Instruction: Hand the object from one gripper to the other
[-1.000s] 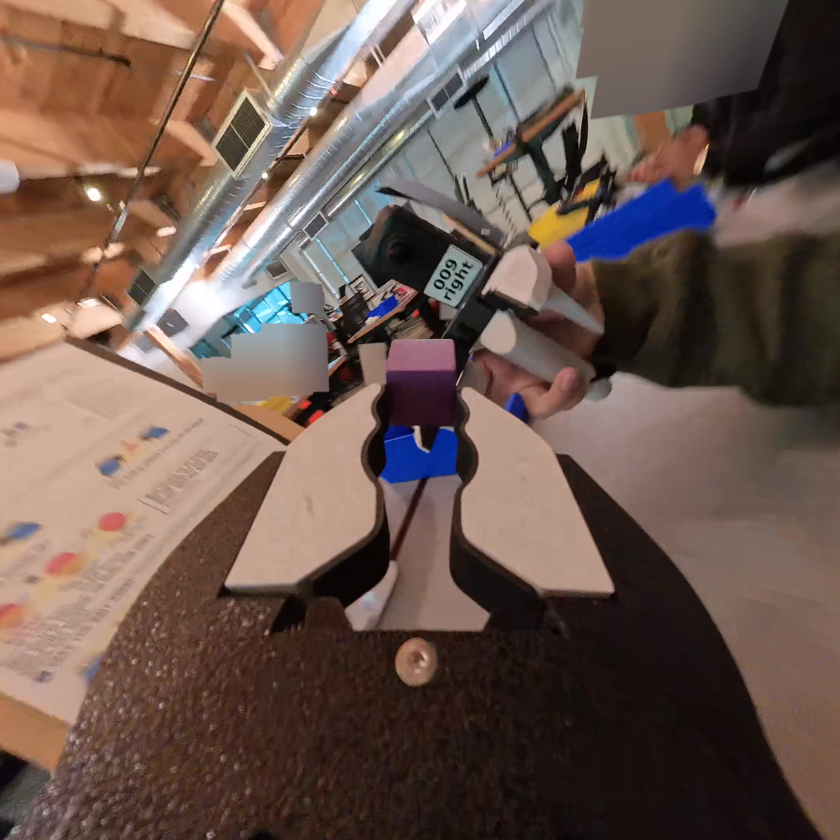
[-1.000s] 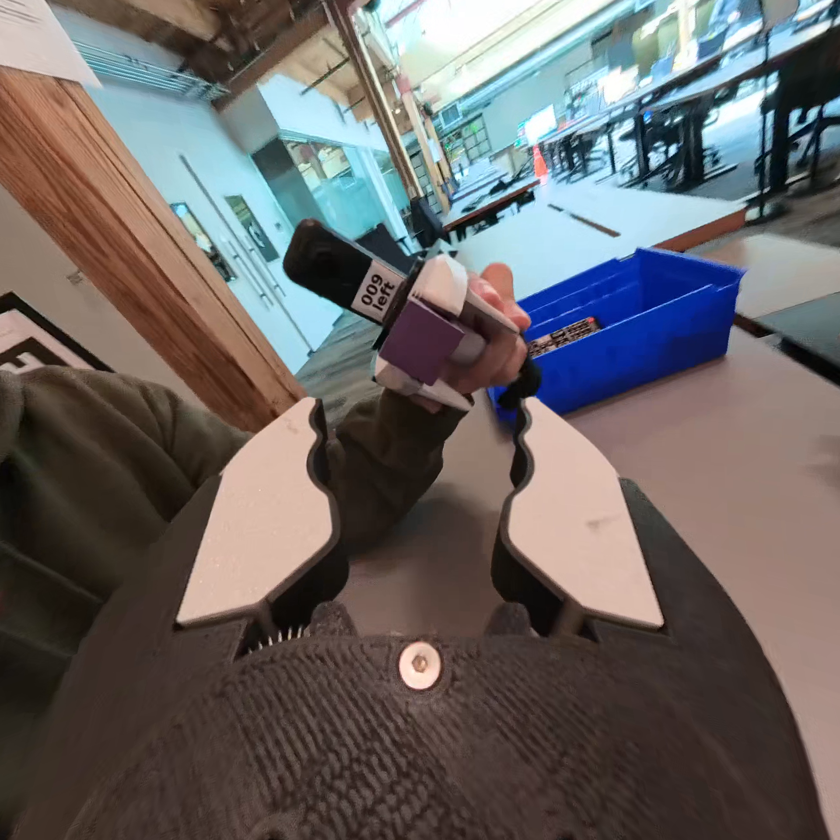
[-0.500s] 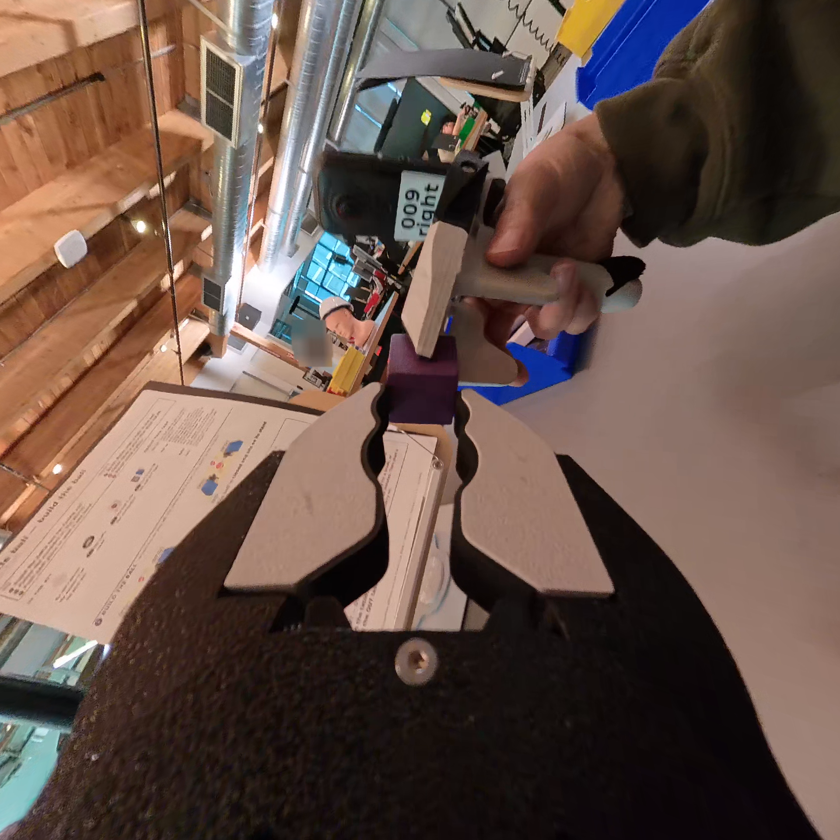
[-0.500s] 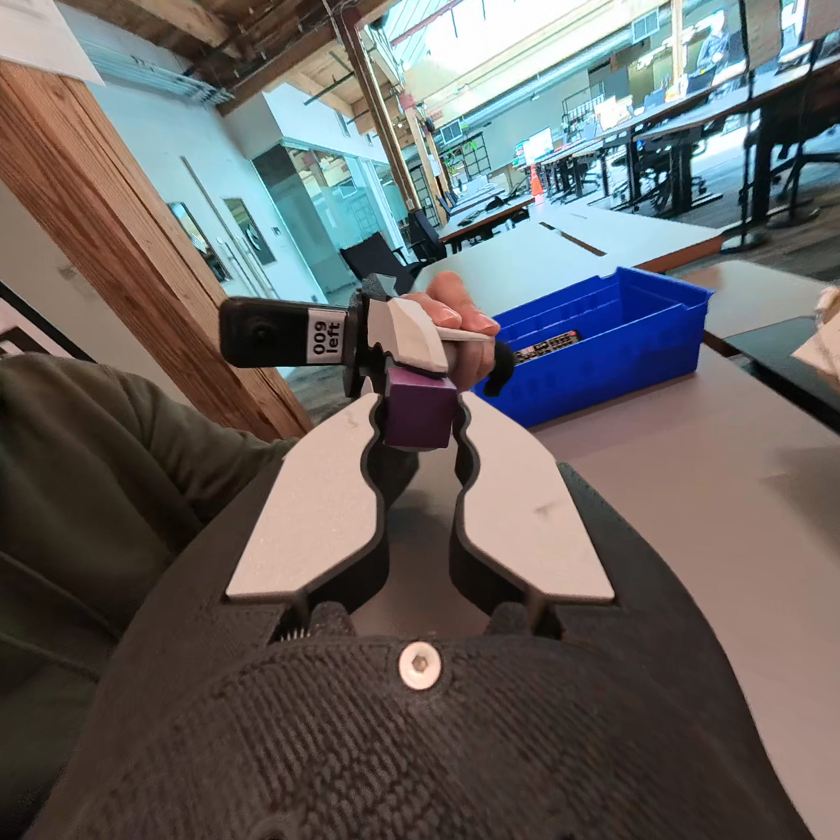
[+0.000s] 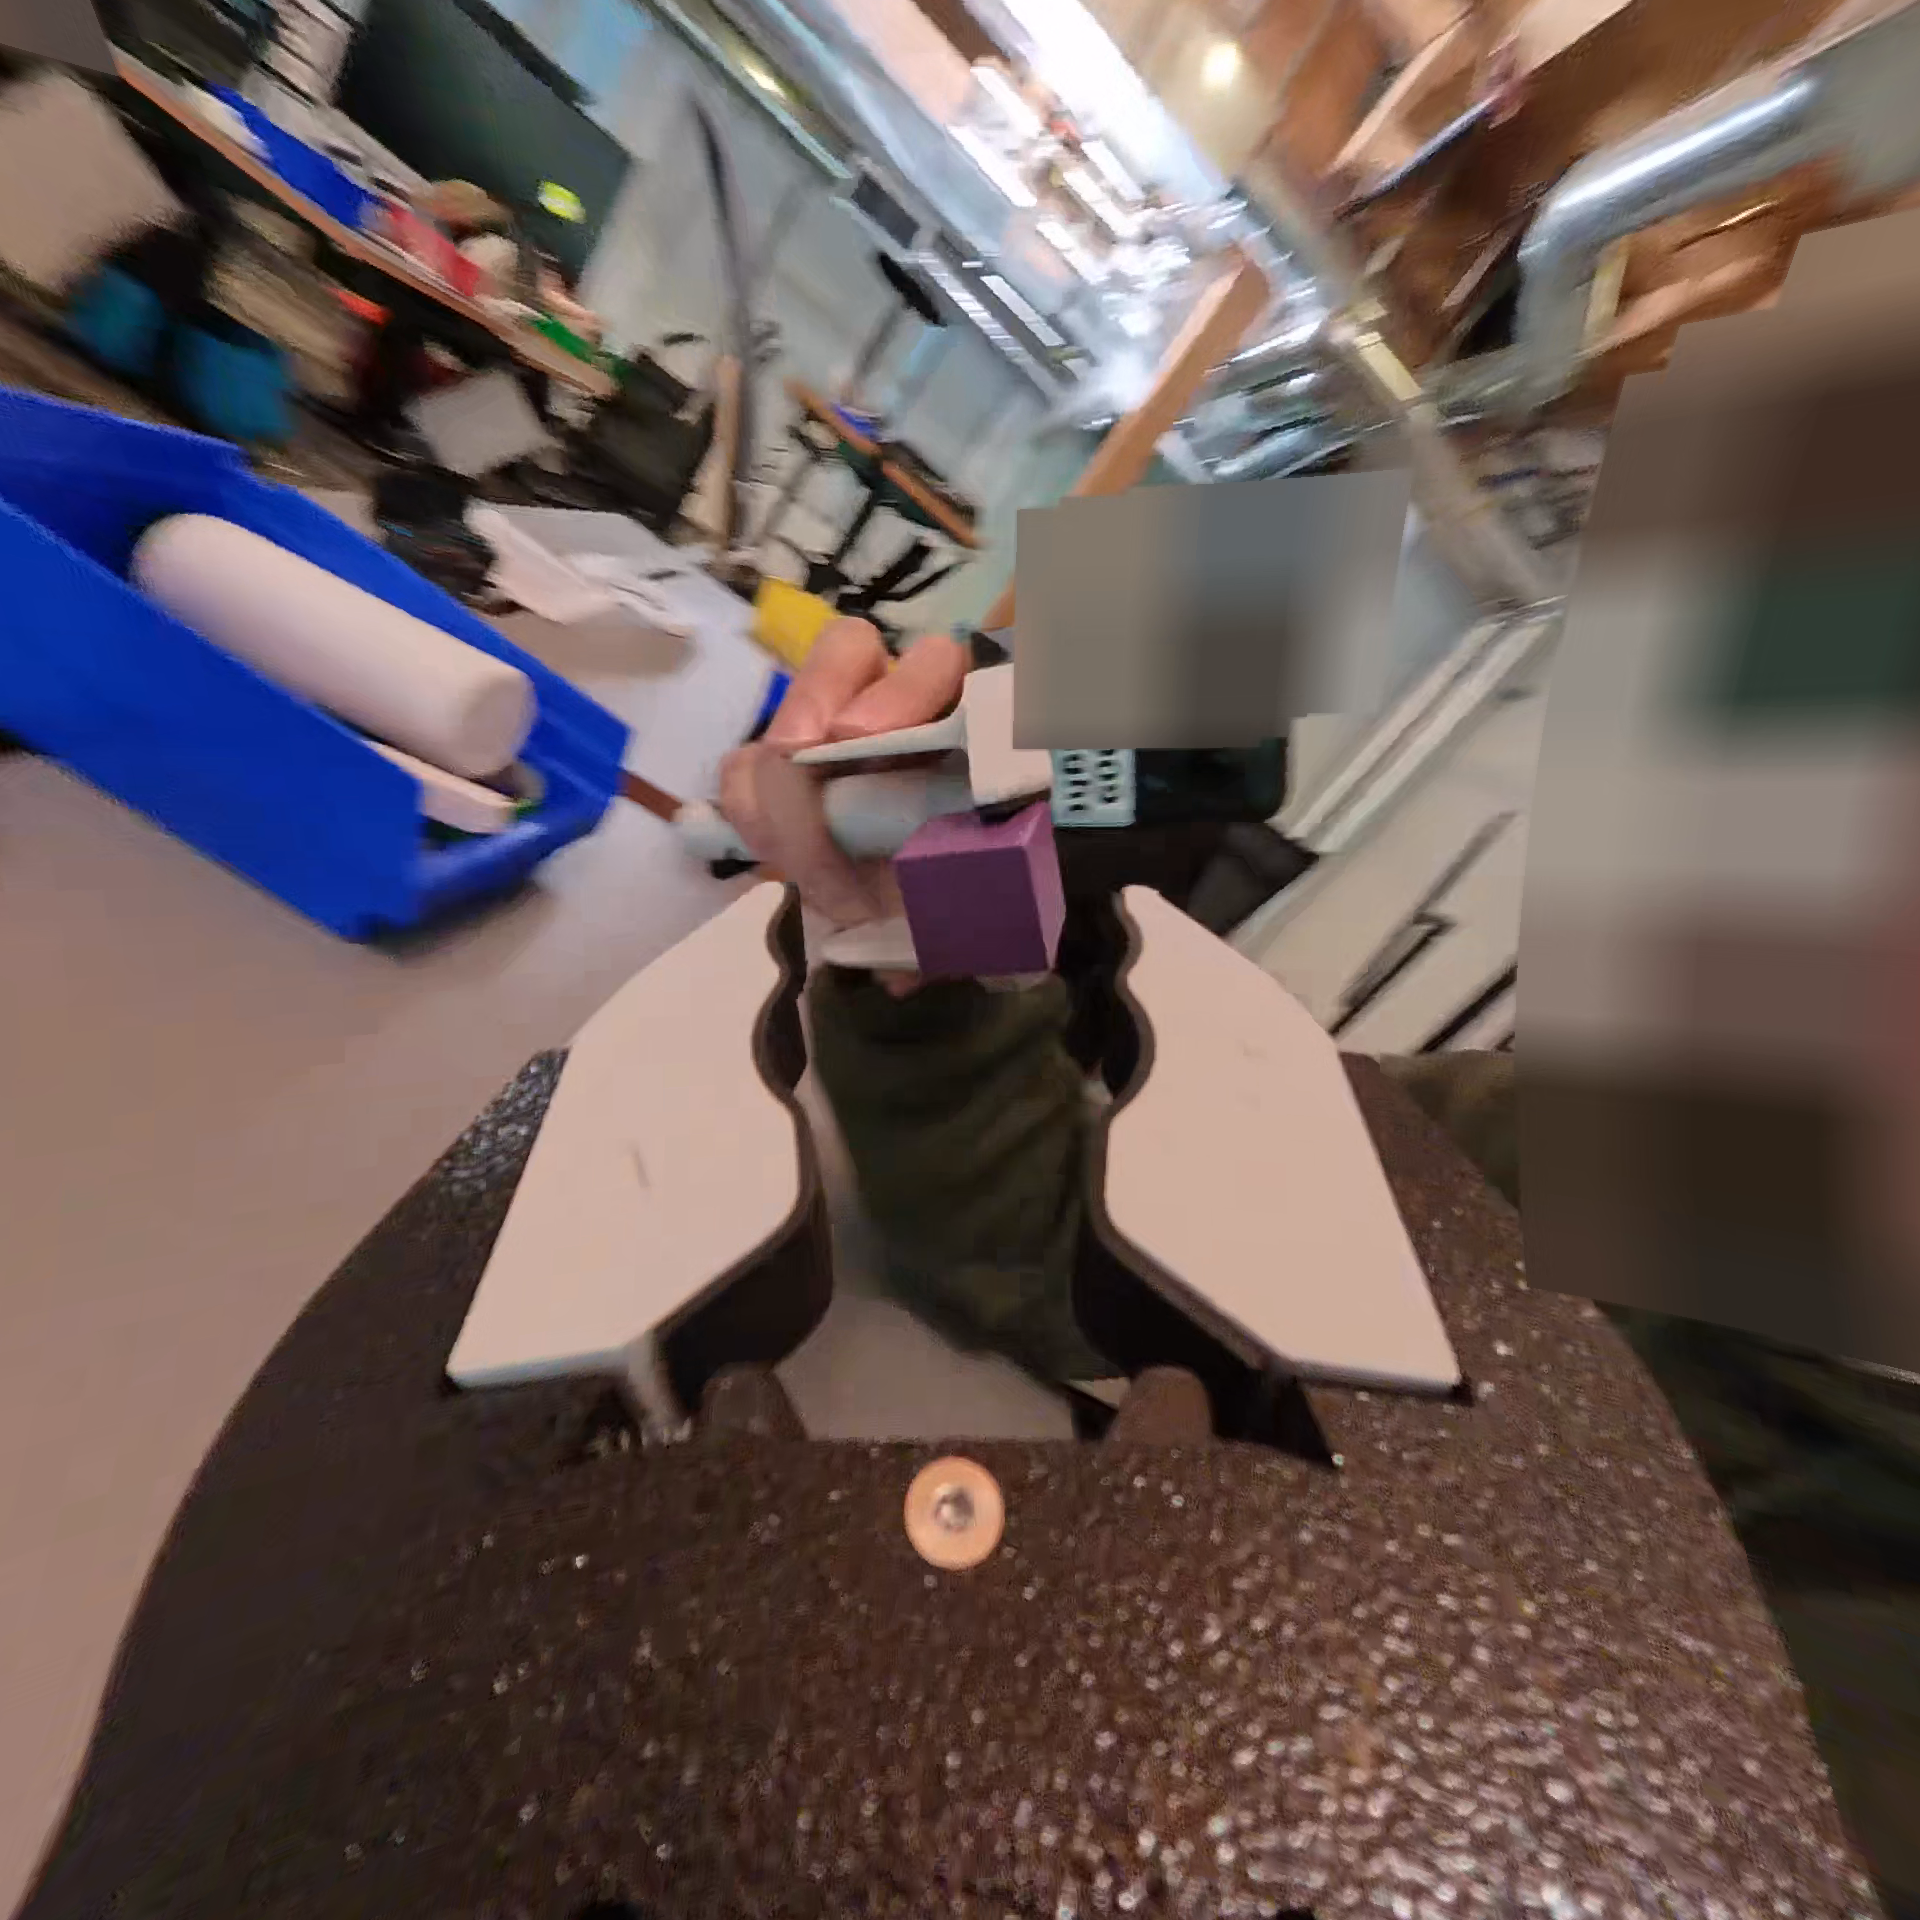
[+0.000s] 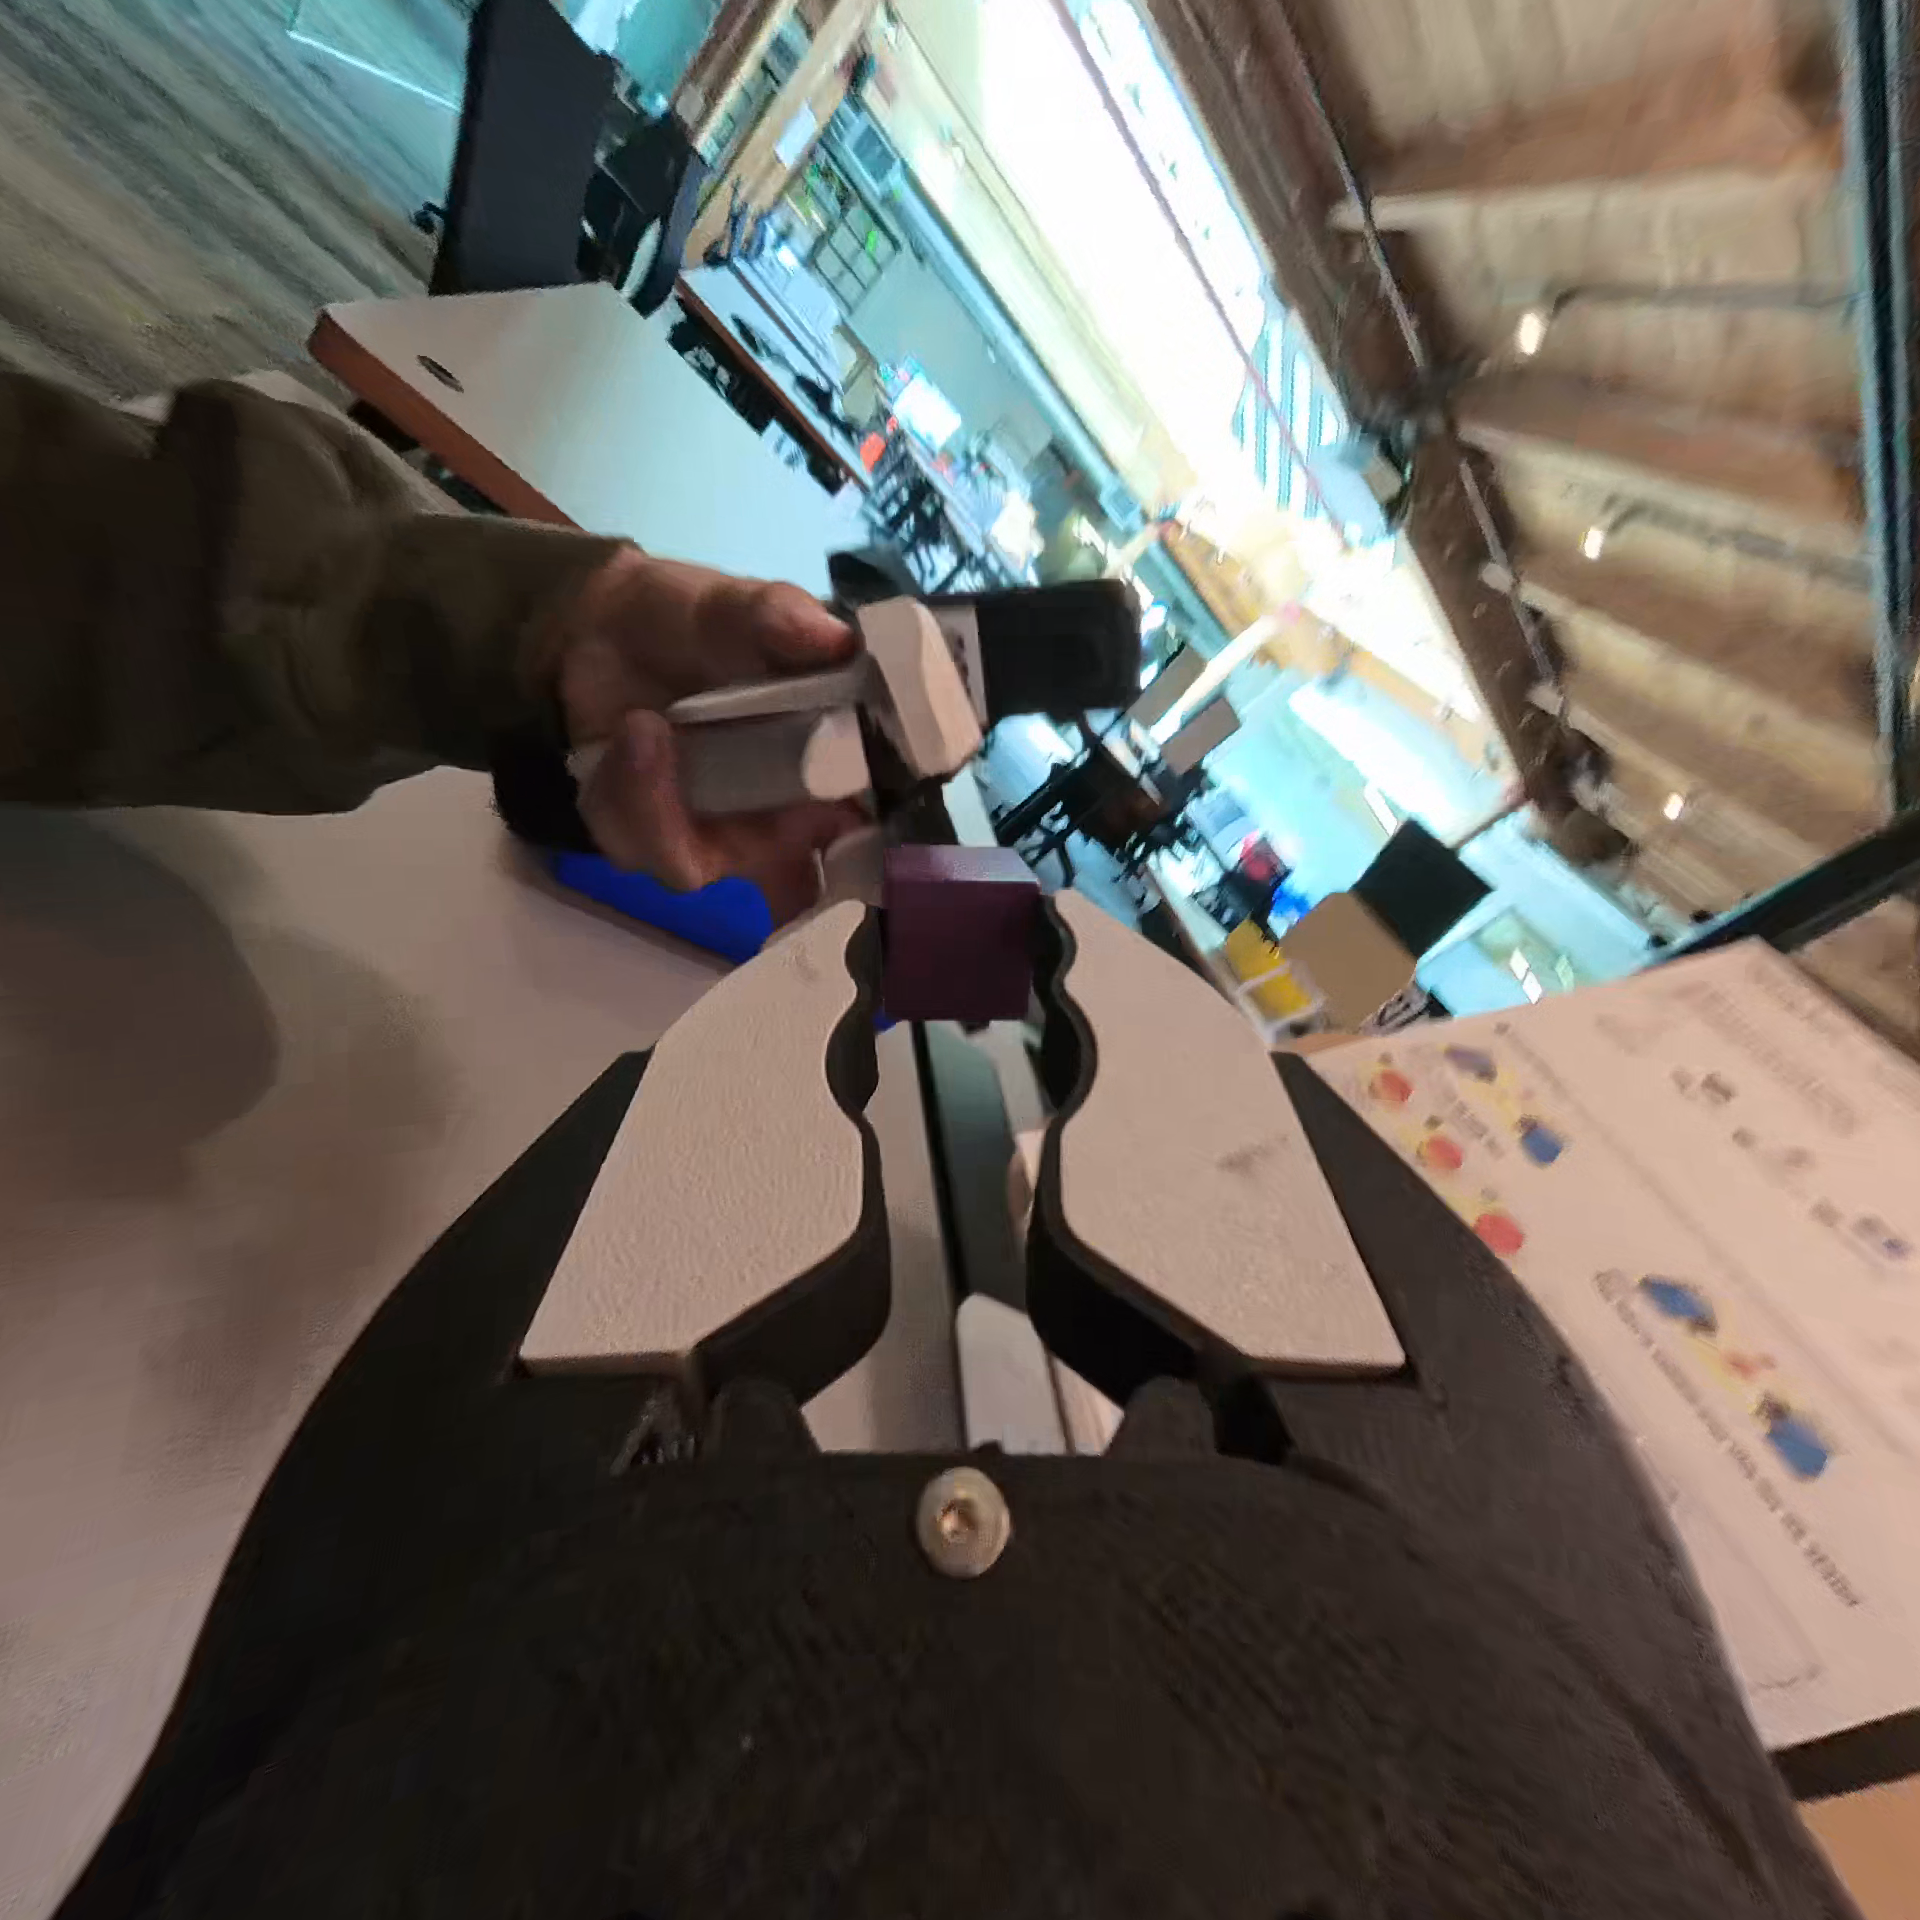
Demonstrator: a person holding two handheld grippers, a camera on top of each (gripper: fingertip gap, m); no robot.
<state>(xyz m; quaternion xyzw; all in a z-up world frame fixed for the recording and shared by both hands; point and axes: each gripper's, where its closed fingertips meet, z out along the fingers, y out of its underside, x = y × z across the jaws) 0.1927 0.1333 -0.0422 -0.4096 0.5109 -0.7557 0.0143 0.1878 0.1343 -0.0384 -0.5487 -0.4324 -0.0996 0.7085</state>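
A purple cube sits clamped between the fingertips of my right gripper, which is shut on it in mid-air above the table. In the left wrist view the same cube is held between the right gripper's white fingers, just beyond my own tips. My left gripper is open and empty, its jaws spread wider than the cube and not touching it. In the right wrist view the left gripper's fingers show behind the cube, held by a hand in a green sleeve.
A blue bin holding a white roll stands on the grey table to the left. A printed instruction sheet lies to the right in the right wrist view. Desks and chairs fill the room behind. My two grippers' fingertips are within a few centimetres of each other.
My left gripper has opened and let go of the cube, then drawn back a little. My right gripper, shut on the cube, now holds it alone. Both views have swung round.
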